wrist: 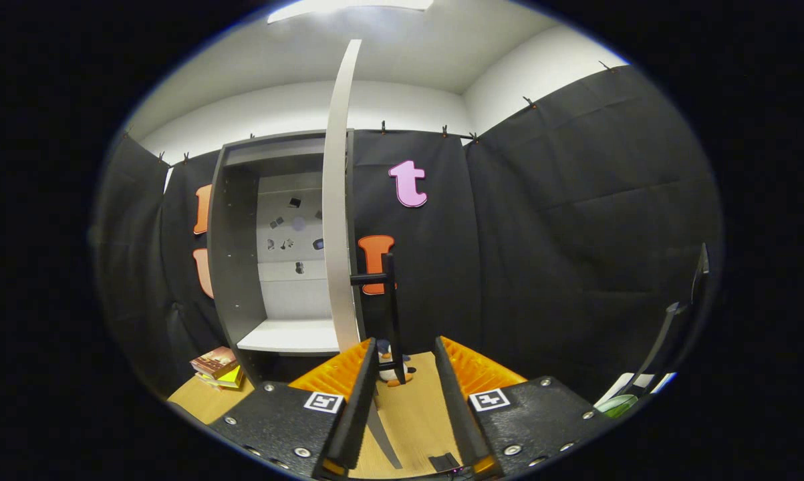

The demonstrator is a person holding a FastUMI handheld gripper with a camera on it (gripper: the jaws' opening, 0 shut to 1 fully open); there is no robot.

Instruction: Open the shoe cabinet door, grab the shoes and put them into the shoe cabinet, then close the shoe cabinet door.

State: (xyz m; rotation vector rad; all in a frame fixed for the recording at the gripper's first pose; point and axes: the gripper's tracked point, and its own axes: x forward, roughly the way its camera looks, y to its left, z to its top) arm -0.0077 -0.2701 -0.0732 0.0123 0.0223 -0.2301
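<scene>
Just ahead of the gripper, parted and empty: door handle. Door edge-on; closing off-centre risks knocking it.

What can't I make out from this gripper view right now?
- Shoes: a small object beyond the open gripper is partly hidden by the door handle; too small to identify.
- Shoe cabinet interior: the open door, seen edge-on, covers its right part.
- Small dark marks on the cabinet back panel: too small to tell.

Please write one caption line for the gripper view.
Open gripper beside the opened cabinet door, its handle just ahead.
</scene>
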